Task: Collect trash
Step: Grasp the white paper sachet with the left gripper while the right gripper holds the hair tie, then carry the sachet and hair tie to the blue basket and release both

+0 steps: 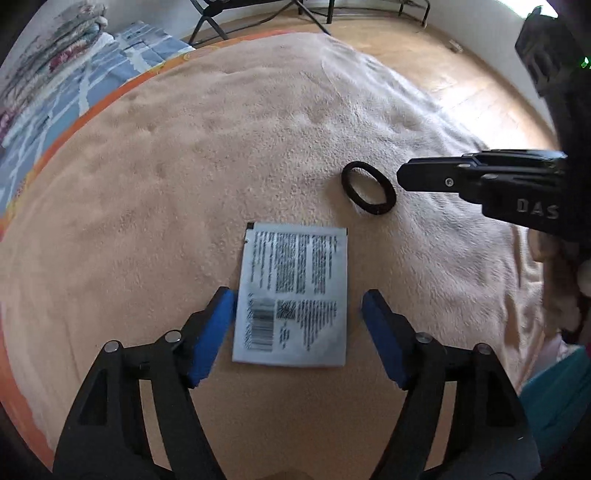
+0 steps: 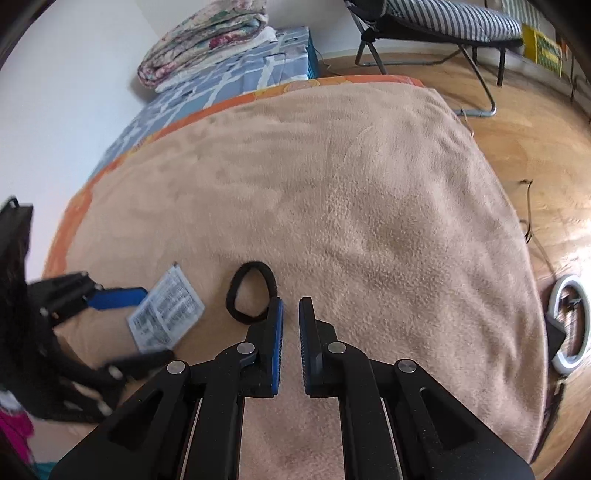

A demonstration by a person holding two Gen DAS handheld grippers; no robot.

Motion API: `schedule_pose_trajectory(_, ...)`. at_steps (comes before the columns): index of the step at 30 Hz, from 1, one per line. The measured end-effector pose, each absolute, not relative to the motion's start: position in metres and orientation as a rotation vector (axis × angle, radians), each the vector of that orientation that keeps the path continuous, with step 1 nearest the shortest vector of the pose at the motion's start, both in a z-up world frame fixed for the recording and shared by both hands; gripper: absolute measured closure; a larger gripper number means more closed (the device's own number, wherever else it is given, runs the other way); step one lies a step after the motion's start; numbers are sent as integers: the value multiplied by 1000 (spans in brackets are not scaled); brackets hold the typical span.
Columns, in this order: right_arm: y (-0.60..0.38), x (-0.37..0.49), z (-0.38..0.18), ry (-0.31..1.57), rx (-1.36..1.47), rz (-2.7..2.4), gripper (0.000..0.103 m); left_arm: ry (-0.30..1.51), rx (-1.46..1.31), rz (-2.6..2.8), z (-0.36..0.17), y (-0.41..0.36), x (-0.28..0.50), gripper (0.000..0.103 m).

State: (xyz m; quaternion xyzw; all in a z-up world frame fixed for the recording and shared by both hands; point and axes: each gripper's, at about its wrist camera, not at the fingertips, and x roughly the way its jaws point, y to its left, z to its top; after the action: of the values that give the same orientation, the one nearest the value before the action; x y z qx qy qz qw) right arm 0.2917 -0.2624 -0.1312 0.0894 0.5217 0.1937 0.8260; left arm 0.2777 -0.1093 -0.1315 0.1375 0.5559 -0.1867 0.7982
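A white printed sachet (image 1: 295, 258) lies flat on the beige fleece blanket (image 1: 221, 147). My left gripper (image 1: 298, 293) is open just above it, one blue pad off each long side of the sachet and neither pressing on it. Up and to the right of the sachet lies a black hair tie (image 1: 371, 209). My right gripper (image 1: 402, 177) reaches in from the right, its tip close beside the tie. In the right wrist view the right gripper (image 2: 291, 301) is shut with nothing between its pads; the hair tie (image 2: 255, 265) lies just left of its tip, with the sachet (image 2: 166, 314) and left gripper (image 2: 159, 324) beyond.
The blanket covers a bed with an orange edge (image 2: 221, 105). Folded quilts (image 2: 207, 37) on blue patterned bedding sit at the far side. A folding chair (image 2: 443, 26) stands on the wooden floor, and a white ring light (image 2: 554, 306) lies beside the bed on the right.
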Motion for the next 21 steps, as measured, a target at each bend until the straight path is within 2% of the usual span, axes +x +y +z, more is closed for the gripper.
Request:
schedule_pose_trajectory(6,-259,300,-139,1136,244,431,96,1187,302,-338,-133,-114,281,29)
schedule_pose_trajectory(9,-255,304,-144,1149,270,438,96,1172,289,-323,-132,-108,280,39)
schedule_pose_trajectory(21,-249,306,-140,1123,266,424,96,1153,248,-308,-122,-94,266,40)
